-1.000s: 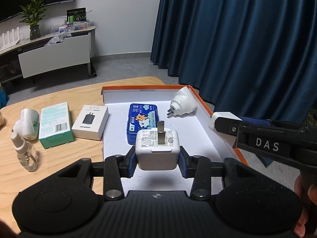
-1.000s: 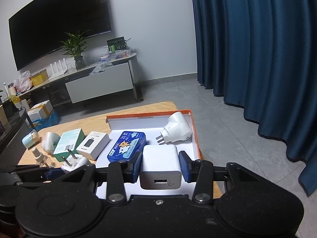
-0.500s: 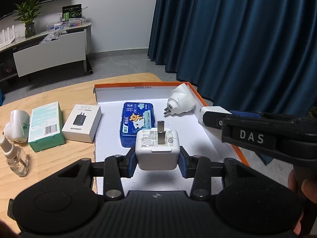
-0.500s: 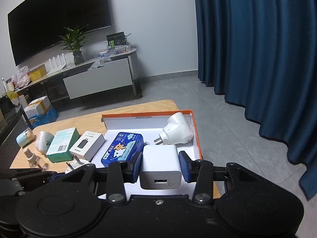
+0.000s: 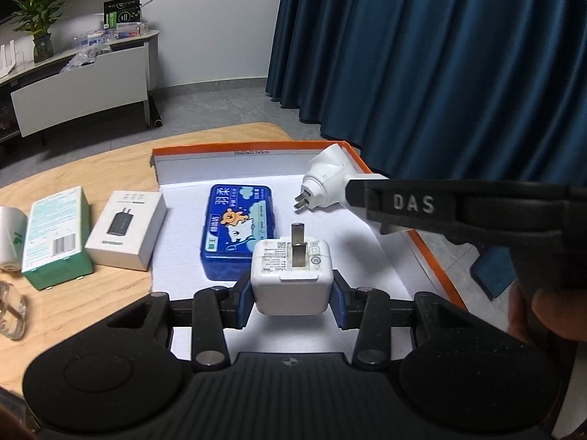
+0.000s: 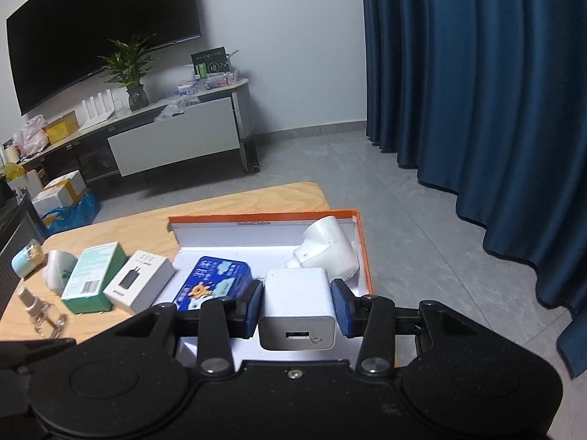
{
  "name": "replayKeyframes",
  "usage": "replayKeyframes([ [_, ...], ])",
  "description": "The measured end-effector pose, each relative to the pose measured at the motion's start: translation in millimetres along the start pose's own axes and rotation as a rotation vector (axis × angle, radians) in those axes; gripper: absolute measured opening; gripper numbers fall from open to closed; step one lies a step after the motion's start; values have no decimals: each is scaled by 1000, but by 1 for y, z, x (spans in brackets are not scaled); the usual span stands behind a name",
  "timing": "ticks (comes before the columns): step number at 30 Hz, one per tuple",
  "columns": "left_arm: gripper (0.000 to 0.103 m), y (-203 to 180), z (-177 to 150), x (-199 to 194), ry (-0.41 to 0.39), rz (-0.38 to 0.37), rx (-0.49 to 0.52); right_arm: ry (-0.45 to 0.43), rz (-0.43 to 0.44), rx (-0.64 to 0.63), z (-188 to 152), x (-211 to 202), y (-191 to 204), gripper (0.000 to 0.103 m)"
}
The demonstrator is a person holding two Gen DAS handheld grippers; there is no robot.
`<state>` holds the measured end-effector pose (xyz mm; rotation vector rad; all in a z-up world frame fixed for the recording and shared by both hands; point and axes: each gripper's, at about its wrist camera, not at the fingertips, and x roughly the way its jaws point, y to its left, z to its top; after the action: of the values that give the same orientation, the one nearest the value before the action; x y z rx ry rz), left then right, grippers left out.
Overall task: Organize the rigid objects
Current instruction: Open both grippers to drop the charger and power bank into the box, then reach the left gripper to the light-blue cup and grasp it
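both grippers moved in over the orange tray (image 5: 433, 253). left gripper (image 5: 292, 295) clamps a white plug charger (image 5: 291, 278); right gripper (image 6: 297, 310) clamps a white usb charger (image 6: 296, 308).

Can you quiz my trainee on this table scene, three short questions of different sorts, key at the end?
1. True or false: the blue tin lies inside the orange-rimmed box.
2. Which does the left hand-held gripper hold? A) spray bottle B) white charger with prongs C) green box
3. Fill in: the right hand-held gripper grips a white charger whose ___ port faces the camera.

Key: 1 true; 2 B; 3 USB
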<state>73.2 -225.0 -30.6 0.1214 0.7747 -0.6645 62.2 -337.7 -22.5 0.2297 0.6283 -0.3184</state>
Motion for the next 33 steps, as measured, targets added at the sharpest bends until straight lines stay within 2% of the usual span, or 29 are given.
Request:
replayKeyframes([
  [4,42,-4,5,10,8,-18,4,-69,7,31,3,-14,-9,55],
  [7,44,-7,7,15,13,-65,-7,-93,-7,38,3,-24,-13,55],
  [8,49,-9,7,13,4,-77,-11,-99,-10,43,3,-28,-15,55],
  [9,72,-11,8,12,2,-86,-9,-104,-9,50,3,-32,-16,56],
  [10,80,-12,7,9,-9,-86,-5,-107,-6,54,3,-35,-18,58],
  [15,80,-6,7,-5,-17,-53,-20,-115,-4,49,-2,-48,-14,63],
  [19,89,10,4,-19,-17,13,-46,-114,12,35,-8,-57,-4,73],
  [20,90,15,2,-24,-19,34,-57,-110,18,35,-9,-58,-1,78],
  [24,95,34,-4,-44,-34,101,-91,-85,53,17,-16,-59,15,79],
  [33,96,76,-20,-78,-52,211,-169,-47,151,-31,-24,-60,61,82],
])
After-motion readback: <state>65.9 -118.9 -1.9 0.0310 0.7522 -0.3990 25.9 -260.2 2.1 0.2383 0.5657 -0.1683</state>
